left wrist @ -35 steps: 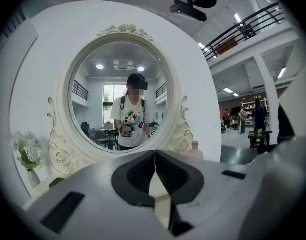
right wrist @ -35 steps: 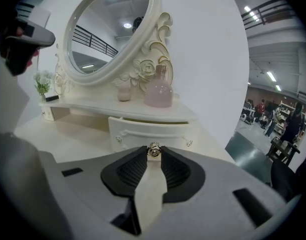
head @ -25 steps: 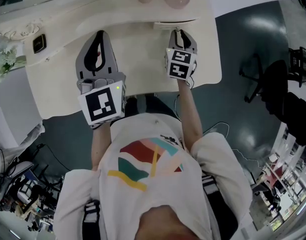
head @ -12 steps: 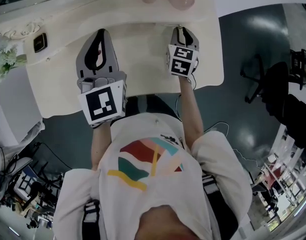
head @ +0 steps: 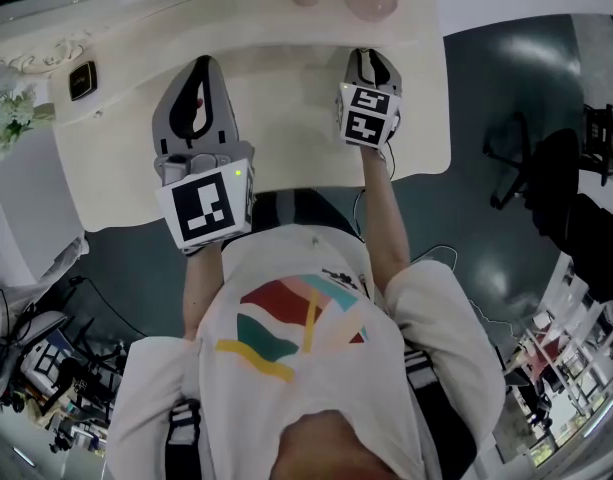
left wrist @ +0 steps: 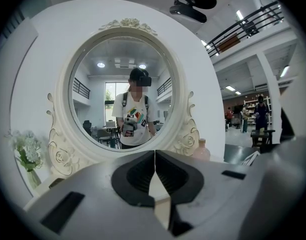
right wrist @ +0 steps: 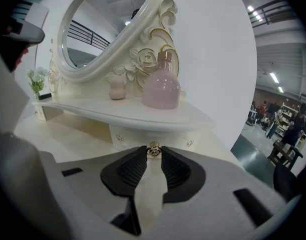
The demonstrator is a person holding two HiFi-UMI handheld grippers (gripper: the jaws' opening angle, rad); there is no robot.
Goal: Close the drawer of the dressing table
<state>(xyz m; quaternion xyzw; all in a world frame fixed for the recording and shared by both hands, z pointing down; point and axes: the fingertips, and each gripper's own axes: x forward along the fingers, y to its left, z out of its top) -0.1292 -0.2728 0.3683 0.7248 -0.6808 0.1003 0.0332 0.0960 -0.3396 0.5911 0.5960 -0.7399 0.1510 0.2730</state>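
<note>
Pinching the gold knob [right wrist: 153, 150] of the drawer [right wrist: 135, 137] between the right gripper's [right wrist: 153, 153] narrow jaws; left gripper [left wrist: 154, 155] closed, empty, facing the mirror [left wrist: 93, 96].

"Where could a hand pass?"

"Over the bare worktop [head: 286, 108] between the left gripper [head: 202, 64] and the right gripper [head: 371, 57], and along its near edge."

"And ahead?"

"Blocked. The raised shelf [right wrist: 143, 115] overhangs the drawer front [right wrist: 127, 135] and carries a pink bottle [right wrist: 161, 86] and a small vase [right wrist: 116, 90], with the mirror [left wrist: 125, 84] behind. The knob [right wrist: 153, 150] fills the gap between the right gripper's jaws. The left gripper's jaws meet, with no gap."
</note>
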